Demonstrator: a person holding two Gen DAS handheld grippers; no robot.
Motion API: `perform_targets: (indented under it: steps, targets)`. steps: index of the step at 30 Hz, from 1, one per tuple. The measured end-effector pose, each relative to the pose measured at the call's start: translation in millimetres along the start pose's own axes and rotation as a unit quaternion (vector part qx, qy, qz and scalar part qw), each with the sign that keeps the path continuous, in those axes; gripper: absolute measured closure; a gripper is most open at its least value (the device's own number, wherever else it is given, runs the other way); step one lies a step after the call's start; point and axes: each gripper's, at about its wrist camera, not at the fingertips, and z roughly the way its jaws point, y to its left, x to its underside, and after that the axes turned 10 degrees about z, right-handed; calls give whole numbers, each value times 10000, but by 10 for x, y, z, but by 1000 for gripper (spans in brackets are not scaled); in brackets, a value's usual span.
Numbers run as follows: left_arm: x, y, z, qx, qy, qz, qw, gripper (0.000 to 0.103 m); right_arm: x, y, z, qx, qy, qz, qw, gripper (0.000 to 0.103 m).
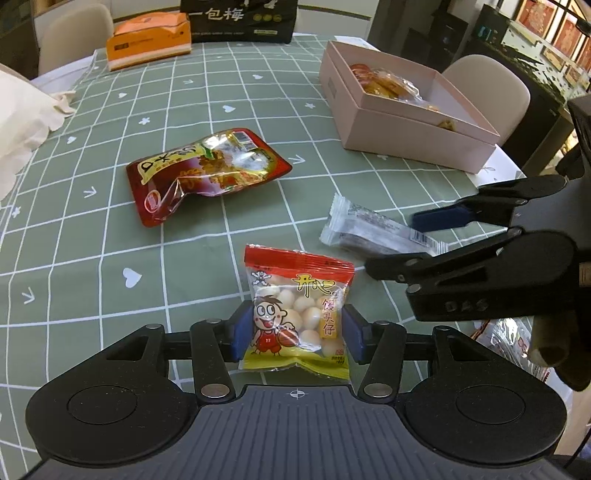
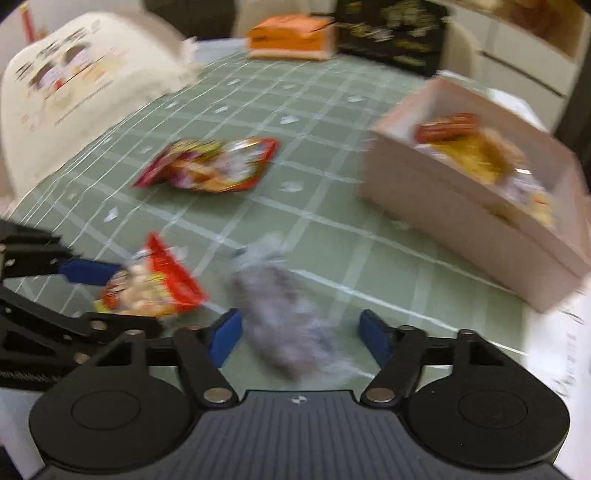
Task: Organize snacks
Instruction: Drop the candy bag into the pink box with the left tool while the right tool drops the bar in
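The left gripper (image 1: 295,332) is clenched on a small bag of white balls (image 1: 297,314), its blue pads pressing the bag's two sides; the bag stands upright between them, red top edge pointing away.

Just to the right of the left gripper and a little ahead, the right gripper (image 2: 301,336) reaches over a grey bar wrapper (image 1: 373,230). From its own blurred camera, the wrapper lies between the blue pads (image 2: 225,338), closer to the left one, with a clear gap to the right one. The pads do not press it, so this gripper counts as released.

Ahead of the left gripper and to its left, a red foil pouch (image 1: 207,173) lies flat on the green checked cloth (image 1: 110,258), well apart from both grippers.

Farther ahead and to the right sits an open pink box (image 1: 399,125) with several yellow-orange snack packs (image 1: 384,83) already inside.

At the far edge of the table are an orange tissue pack (image 1: 147,40) and a black bag (image 1: 236,18) beside it. A cream bag (image 2: 74,92) rests at the far left.
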Motion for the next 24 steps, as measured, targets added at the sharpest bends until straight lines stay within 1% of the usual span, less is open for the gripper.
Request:
perform_targets:
  steps: [1, 2, 3, 6, 8, 9, 11, 13, 16, 17, 19, 20, 21, 22, 23, 24]
  targets:
    - [5, 8, -4, 28, 1, -10, 10000, 47, 2, 68, -9, -5, 0, -154, 9999, 54]
    - [12, 23, -9, 63, -12, -35, 10000, 47, 2, 139, -32, -74, 64, -277, 9996, 65]
    - [21, 41, -14, 98, -38, -60, 9999, 47, 6, 168, -77, -167, 151, -357, 9991, 65]
    - [32, 55, -20, 122, -83, -87, 9999, 47, 48, 126, -292, -357, 32, -304, 9989, 66]
    - [31, 34, -32, 94, -104, -74, 9999, 49, 64, 25, -479, -307, -90, -131, 9994, 66]
    - [27, 22, -64, 106, -204, -76, 9997, 50, 86, -48, -611, -262, -190, 19, 9995, 66]
    - [-76, -28, -260, 265, -693, -17, 9972, 50, 111, -189, -839, -170, -379, 327, 9986, 66]
    - [-334, -107, -532, 395, -1228, 120, 9916, 51, 125, -353, -1073, -33, -612, 621, 9962, 66]
    - [-907, -260, -905, 588, -2049, 453, 9760, 50, 150, -624, -1446, 187, -1050, 1161, 9875, 66]
    - [-1115, -310, -980, 675, -2243, 517, 9708, 50, 154, -701, -1527, 284, -1169, 1306, 9841, 66]
    - [-1515, -390, -1044, 799, -2475, 596, 9637, 50, 167, -834, -1685, 493, -1382, 1556, 9769, 66]
    - [-1705, -426, -1024, 866, -2509, 605, 9622, 49, 178, -883, -1751, 575, -1466, 1633, 9739, 66]
    - [-1894, -467, -950, 935, -2451, 636, 9629, 48, 189, -923, -1811, 669, -1567, 1722, 9702, 66]
    - [-2096, -506, -793, 1040, -2223, 685, 9670, 48, 200, -946, -1844, 714, -1629, 1778, 9679, 66]
    - [-2229, -503, -628, 1171, -1980, 628, 9712, 48, 211, -973, -1871, 734, -1675, 1823, 9661, 66]
    - [-2296, -473, -503, 1241, -1855, 453, 9737, 50, 222, -997, -1884, 752, -1701, 1884, 9643, 66]
